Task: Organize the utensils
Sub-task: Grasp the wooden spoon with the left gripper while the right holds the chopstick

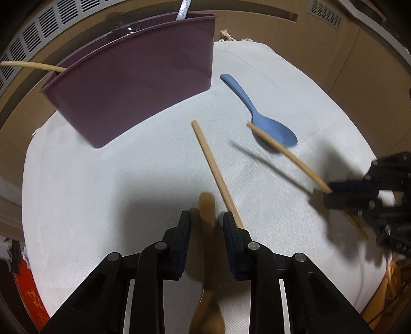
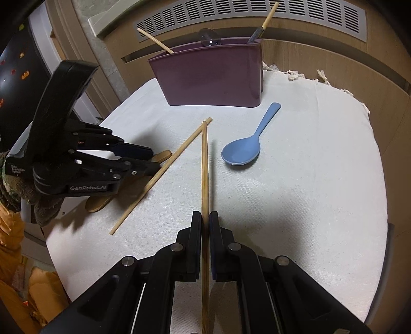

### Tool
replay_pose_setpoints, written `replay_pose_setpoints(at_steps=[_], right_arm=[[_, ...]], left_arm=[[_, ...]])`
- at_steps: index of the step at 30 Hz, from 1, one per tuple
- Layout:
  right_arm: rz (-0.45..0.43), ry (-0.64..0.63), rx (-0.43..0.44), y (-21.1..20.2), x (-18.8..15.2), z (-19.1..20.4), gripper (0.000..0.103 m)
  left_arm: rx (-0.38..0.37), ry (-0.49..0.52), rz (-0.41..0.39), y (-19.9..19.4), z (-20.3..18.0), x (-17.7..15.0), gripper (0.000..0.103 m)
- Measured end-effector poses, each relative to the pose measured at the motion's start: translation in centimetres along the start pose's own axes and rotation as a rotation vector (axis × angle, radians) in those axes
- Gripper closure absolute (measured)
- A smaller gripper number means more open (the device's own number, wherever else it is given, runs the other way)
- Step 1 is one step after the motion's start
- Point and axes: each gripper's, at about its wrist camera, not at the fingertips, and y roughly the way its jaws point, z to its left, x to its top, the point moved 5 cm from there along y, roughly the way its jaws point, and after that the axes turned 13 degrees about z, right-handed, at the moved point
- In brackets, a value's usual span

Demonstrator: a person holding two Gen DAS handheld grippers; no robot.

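Note:
A purple holder (image 1: 143,84) (image 2: 213,77) stands at the back of the white cloth. A wooden spoon (image 1: 206,210) (image 2: 99,201) lies on the cloth, its handle between the fingers of my left gripper (image 1: 206,218) (image 2: 155,159). A gap shows on each side of the handle, so the gripper is open. One chopstick (image 1: 213,169) (image 2: 164,172) lies loose just right of the left gripper. My right gripper (image 2: 204,218) (image 1: 321,195) is shut on a second chopstick (image 2: 204,167) (image 1: 287,154), which points toward the holder. A blue spoon (image 1: 274,128) (image 2: 241,151) lies bowl up to the right.
The holder has a chopstick (image 2: 154,41), a clear spoon (image 2: 209,38) and a glittery-handled utensil (image 2: 257,34) sticking out. The white cloth (image 2: 308,192) covers a round-edged surface with fringe at the back. A slotted vent panel (image 2: 257,15) runs behind. A gloved hand (image 2: 25,190) holds the left gripper.

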Motion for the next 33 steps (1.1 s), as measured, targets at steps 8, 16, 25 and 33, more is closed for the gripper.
replay_pose_setpoints(at_steps=[8, 16, 25, 33], right_arm=[[-0.051, 0.001, 0.02, -1.5, -0.2, 1.0, 0.097], [-0.088, -0.014, -0.004, -3.3, -0.4, 1.9, 0.097], [-0.144, -0.034, -0.027, -5.6, -0.2, 3.4, 0.097], [-0.216, -0.043, -0.042, -7.9, 1.5, 3.8, 0.097]], left_arm=[[0.007, -0.07, -0.084, -1.9, -0.3, -1.4, 0.09], [-0.136, -0.321, -0.355, -8.8, 2.5, -6.6, 0.09], [-0.032, -0.324, -0.589, -15.4, 2.1, -8.6, 0.09], [-0.011, -0.338, -0.669, -17.4, 2.5, -8.0, 0.091]])
